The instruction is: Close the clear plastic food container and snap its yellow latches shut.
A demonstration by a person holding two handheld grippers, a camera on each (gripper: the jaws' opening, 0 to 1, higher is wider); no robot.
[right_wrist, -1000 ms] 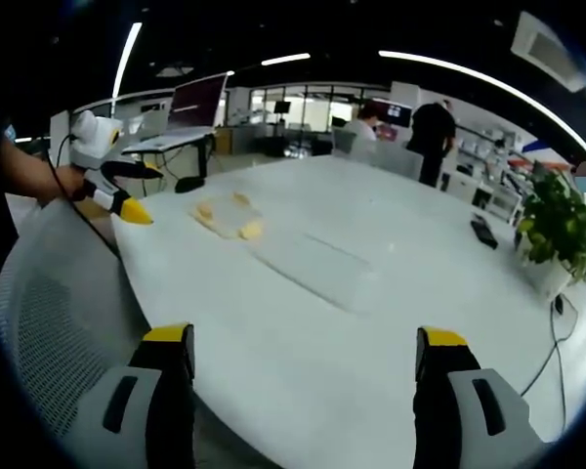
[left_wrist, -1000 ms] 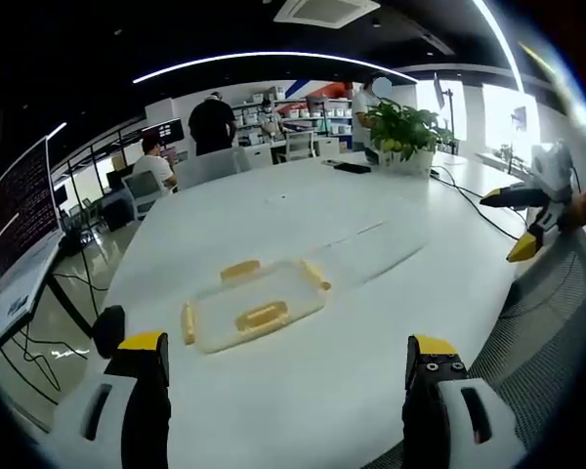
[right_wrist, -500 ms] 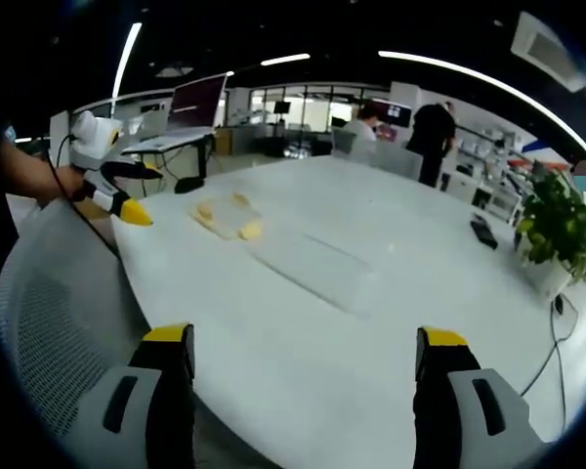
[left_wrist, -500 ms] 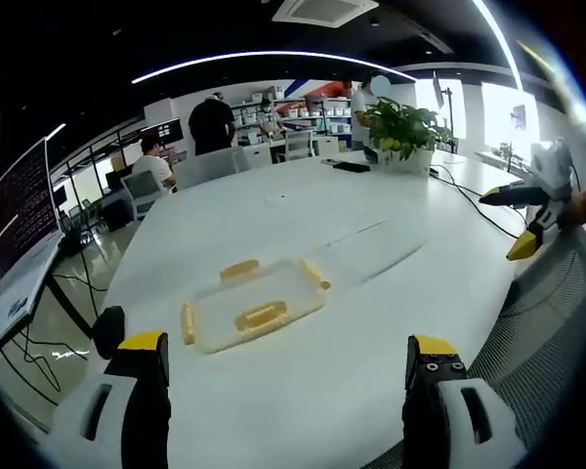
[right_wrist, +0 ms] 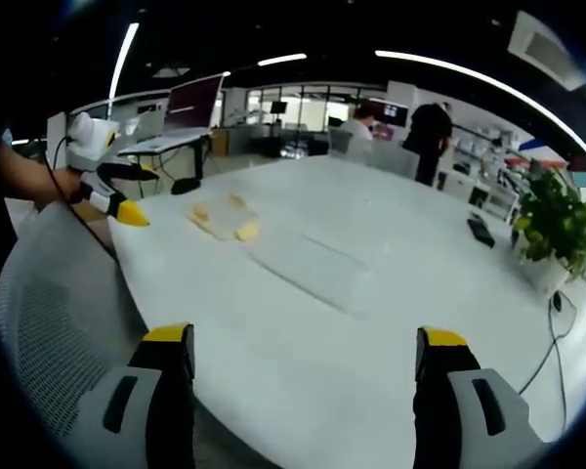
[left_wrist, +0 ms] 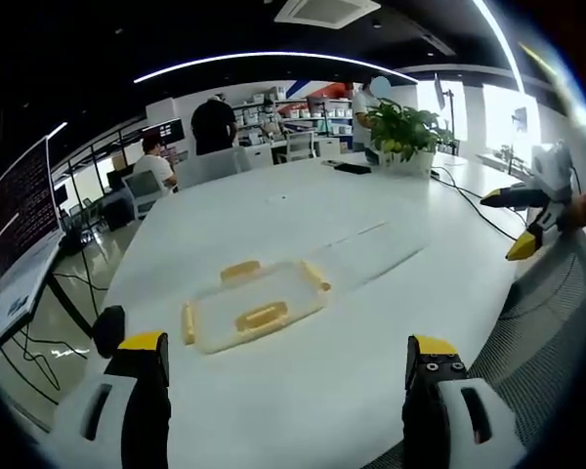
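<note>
Clear lid with yellow latches lies flat on the white table, long axis toward the clear container base. Left gripper and right gripper hover spread apart, grasping nothing.

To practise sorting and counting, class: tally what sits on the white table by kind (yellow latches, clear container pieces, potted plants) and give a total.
Yellow latches: 4
Clear container pieces: 2, the latched piece and the plain clear piece
Potted plant: 1
Total: 7

Bare table before lid, potted plant far off
</note>
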